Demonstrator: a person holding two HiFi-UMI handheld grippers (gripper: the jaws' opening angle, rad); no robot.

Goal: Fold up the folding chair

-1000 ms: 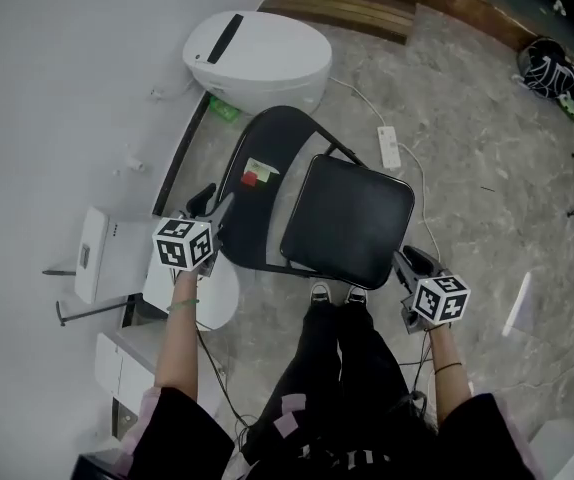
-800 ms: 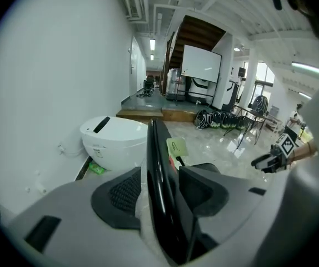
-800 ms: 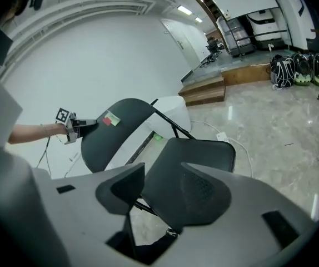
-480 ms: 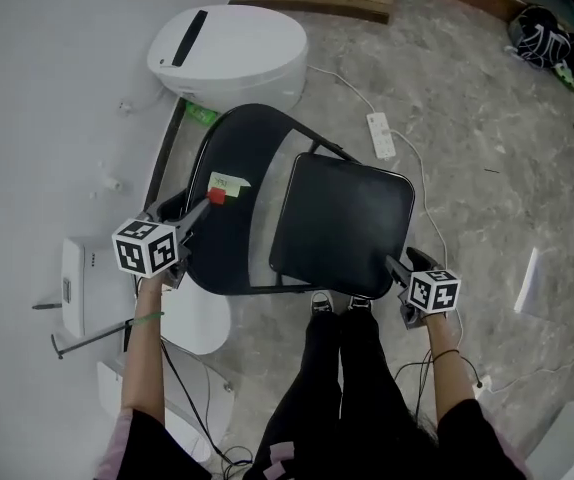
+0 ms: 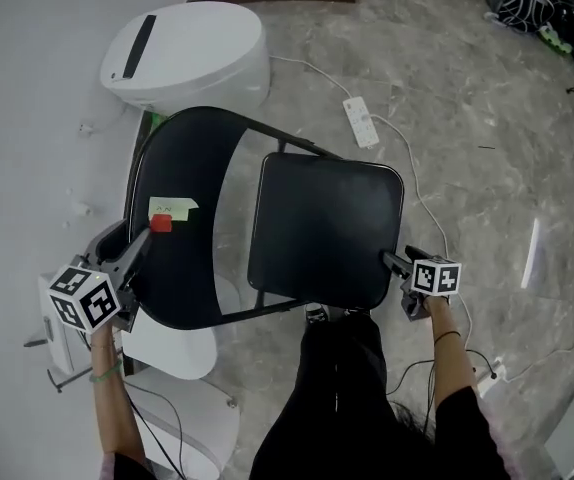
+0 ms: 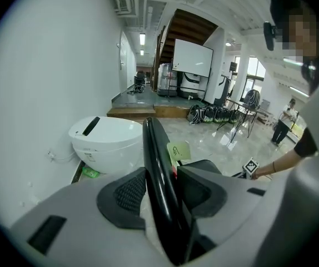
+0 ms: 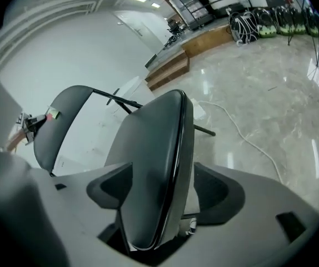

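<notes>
1. Looking down in the head view, the black metal folding chair (image 5: pixel 267 223) stands unfolded just beside the white oval toilet (image 5: pixel 187 63). Its curved black backrest (image 5: pixel 182 218) is on the toilet's side and its flat black padded seat (image 5: pixel 327 228) on the side away from the toilet. The left gripper (image 5: pixel 143 242) is on the backrest's rim, and the right gripper (image 5: pixel 392 263) is at the seat corner farthest from the toilet.
2. Left gripper view: the jaws have just been closing a little and clamp the backrest's rim, with the toilet beyond it.
3. Right gripper view: the jaws have just been opening and stand wide, the seat's edge between them, not yet pinched.
4. The step in hand seems to be taking hold of the seat. Next, the right jaws should close on that edge and swing it up towards the backrest while the left steadies.
</notes>
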